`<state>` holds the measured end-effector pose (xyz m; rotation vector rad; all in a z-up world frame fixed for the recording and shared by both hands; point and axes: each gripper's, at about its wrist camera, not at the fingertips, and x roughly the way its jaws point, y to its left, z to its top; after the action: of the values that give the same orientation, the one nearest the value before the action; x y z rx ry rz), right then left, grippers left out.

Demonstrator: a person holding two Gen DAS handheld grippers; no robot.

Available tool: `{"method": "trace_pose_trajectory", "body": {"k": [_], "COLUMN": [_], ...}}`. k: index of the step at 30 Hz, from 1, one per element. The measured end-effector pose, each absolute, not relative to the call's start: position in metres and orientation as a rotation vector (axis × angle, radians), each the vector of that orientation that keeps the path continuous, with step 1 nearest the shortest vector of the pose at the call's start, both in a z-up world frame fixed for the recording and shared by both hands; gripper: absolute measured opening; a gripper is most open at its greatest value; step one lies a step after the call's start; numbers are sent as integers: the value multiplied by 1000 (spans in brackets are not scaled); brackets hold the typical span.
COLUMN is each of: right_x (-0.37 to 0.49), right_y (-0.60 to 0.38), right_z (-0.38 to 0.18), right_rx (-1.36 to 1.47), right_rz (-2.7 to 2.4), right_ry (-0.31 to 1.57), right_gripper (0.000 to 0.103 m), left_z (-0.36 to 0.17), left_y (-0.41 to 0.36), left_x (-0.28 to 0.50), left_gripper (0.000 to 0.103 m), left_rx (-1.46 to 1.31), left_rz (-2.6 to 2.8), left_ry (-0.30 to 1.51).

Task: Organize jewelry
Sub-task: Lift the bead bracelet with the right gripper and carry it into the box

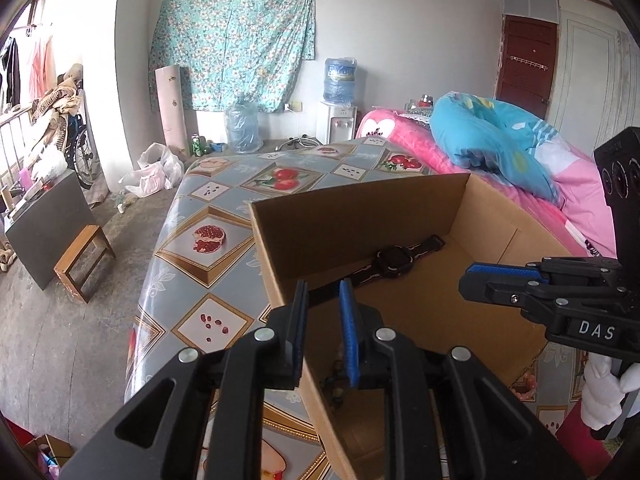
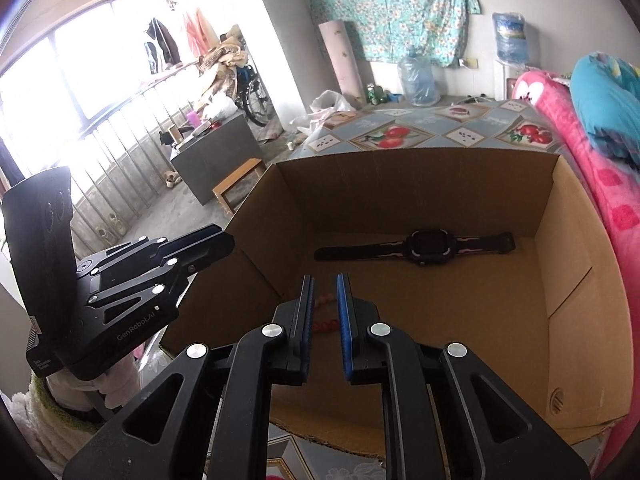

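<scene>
Right wrist view: we hover both grippers, left [image 2: 224, 240] and right [image 2: 324, 284], narrowly parted and empty; black strap watch [image 2: 420, 246] already in brown cardboard box [image 2: 576, 280]; beaded pieces remain.

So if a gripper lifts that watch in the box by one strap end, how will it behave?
The watch would probably droop: its thin straps lie flat and look flexible. Its chunky case likely hangs lowest. It looks light, and unlikely to roll on the cardboard box floor.
</scene>
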<state>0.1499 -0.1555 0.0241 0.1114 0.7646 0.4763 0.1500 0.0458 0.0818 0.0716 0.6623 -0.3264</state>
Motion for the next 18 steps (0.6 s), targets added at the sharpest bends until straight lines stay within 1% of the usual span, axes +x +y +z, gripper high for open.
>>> {"method": "trace_pose_trajectory", "body": {"k": [2, 3, 5, 6, 7, 10, 12, 18], "right_x": [150, 152, 158, 162, 166, 174, 178, 205], "right_y": [-157, -158, -157, -155, -150, -131, -121, -85], "right_z": [28, 31, 36, 39, 42, 46, 45, 14], "right_rx": [105, 110, 116, 91, 48, -154, -285, -550], "right_rz": [486, 501, 544, 568, 594, 712, 798, 959], "right_ry": [770, 779, 802, 820, 840, 865, 848, 1011], "right_gripper": [14, 19, 23, 27, 28, 30, 30, 29], "left_z": [86, 88, 90, 91, 92, 93, 92, 79], "left_y": [49, 51, 58, 62, 65, 79, 88, 114], "left_x": [145, 142, 135, 132, 129, 118, 112, 101], "left_gripper": [19, 20, 22, 22, 23, 25, 26, 27], "left_rx": [64, 59, 48, 40, 34, 16, 8, 6], "left_rz": [-323, -322, -316, -318, -319, -316, -313, -278], "left_ry": [644, 634, 614, 607, 599, 576, 563, 559]}}
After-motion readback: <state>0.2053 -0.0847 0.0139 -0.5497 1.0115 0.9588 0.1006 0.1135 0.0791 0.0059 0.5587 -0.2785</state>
